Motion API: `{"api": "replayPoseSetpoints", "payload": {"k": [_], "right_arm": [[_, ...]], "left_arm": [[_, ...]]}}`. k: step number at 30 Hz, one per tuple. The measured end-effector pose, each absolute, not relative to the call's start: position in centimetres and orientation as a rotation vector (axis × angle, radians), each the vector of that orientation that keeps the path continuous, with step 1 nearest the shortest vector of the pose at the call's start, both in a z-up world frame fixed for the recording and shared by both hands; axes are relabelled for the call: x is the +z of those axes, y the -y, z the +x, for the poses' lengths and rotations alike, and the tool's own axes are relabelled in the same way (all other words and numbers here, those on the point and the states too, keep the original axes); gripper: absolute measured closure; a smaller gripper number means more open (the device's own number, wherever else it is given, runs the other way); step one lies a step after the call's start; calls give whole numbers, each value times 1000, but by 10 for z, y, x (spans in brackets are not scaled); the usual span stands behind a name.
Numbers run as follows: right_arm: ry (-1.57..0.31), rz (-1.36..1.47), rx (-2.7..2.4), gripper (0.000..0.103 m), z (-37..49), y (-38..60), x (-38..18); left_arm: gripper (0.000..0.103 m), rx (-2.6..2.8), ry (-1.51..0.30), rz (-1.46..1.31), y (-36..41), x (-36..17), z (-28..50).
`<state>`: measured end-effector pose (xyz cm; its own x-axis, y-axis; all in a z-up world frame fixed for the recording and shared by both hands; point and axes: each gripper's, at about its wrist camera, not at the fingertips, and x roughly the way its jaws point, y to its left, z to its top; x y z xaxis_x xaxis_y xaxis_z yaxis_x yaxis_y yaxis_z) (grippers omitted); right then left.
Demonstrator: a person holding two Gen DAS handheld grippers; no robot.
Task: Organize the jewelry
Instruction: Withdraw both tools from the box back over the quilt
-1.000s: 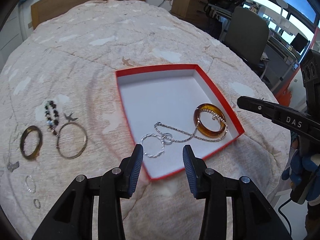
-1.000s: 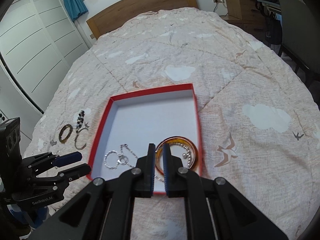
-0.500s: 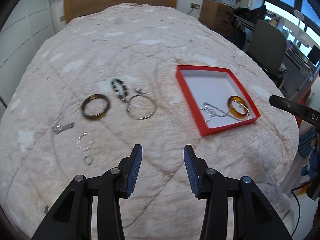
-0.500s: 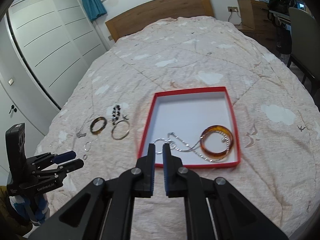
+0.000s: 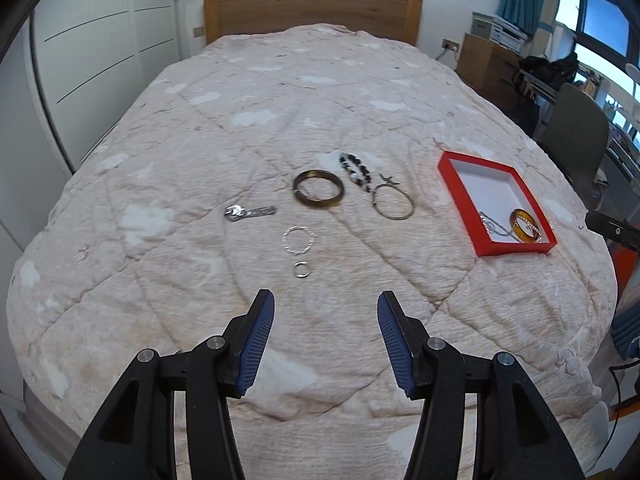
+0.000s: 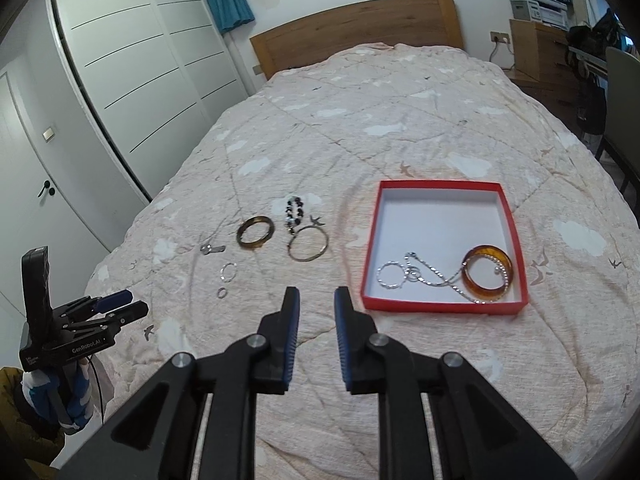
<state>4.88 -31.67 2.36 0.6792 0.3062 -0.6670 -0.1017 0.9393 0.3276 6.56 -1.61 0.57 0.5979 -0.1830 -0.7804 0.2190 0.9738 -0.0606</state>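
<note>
A red box (image 5: 456,196) (image 6: 370,264) with a white inside lies on the bed and holds an amber bangle (image 6: 487,273) (image 5: 526,225), a silver chain (image 6: 434,276) and a silver hoop (image 6: 390,275). Left of it on the quilt lie a dark bangle (image 5: 318,194) (image 6: 256,232), a beaded bracelet (image 5: 356,170) (image 6: 294,213), a thin metal bangle (image 5: 393,205) (image 6: 308,243), a silver clip (image 5: 249,211), a twisted silver hoop (image 5: 299,239) (image 6: 228,271) and a small ring (image 5: 301,269) (image 6: 222,292). My left gripper (image 5: 325,312) is open and empty, near the small ring. My right gripper (image 6: 316,300) is open and empty, left of the box.
The bed's quilt (image 5: 320,100) fills both views, with a wooden headboard (image 6: 356,32) at the far end. White wardrobe doors (image 6: 140,80) stand at the left. A chair (image 5: 576,132) and a cabinet (image 5: 488,60) stand at the right.
Both grippers have pulled back and away from the red box toward the bed's near end. My right gripper has opened from shut. My left gripper has swung left toward the loose jewelry.
</note>
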Motion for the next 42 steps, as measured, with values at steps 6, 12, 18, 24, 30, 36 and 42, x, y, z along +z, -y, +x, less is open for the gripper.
{"api": "replayPoseSetpoints", "payload": {"k": [6,12,18,24,30,36,42], "right_arm": [[-795,232,260,86,43,292,32],[-809,215,283,86,46,274,32],[-839,208,309,86,54,260,20],[-865,209,316,86,65,254,7],[-900,221,320,86,81,255,-11],[-934,229,332,86,101,254,-32],[-960,238,342,86,127,254,-51]], "left_arm": [[49,-195,-895,-8,-13,3,57],[49,-173,-900,-22,-26,-4,56],[49,-177,-914,-35,-31,-13,60],[49,-185,-943,-45,-30,-26,70],[49,-198,-976,-49,-22,-41,86],[49,-226,-1009,-51,-8,-56,105],[49,-252,-1039,-42,11,-71,127]]}}
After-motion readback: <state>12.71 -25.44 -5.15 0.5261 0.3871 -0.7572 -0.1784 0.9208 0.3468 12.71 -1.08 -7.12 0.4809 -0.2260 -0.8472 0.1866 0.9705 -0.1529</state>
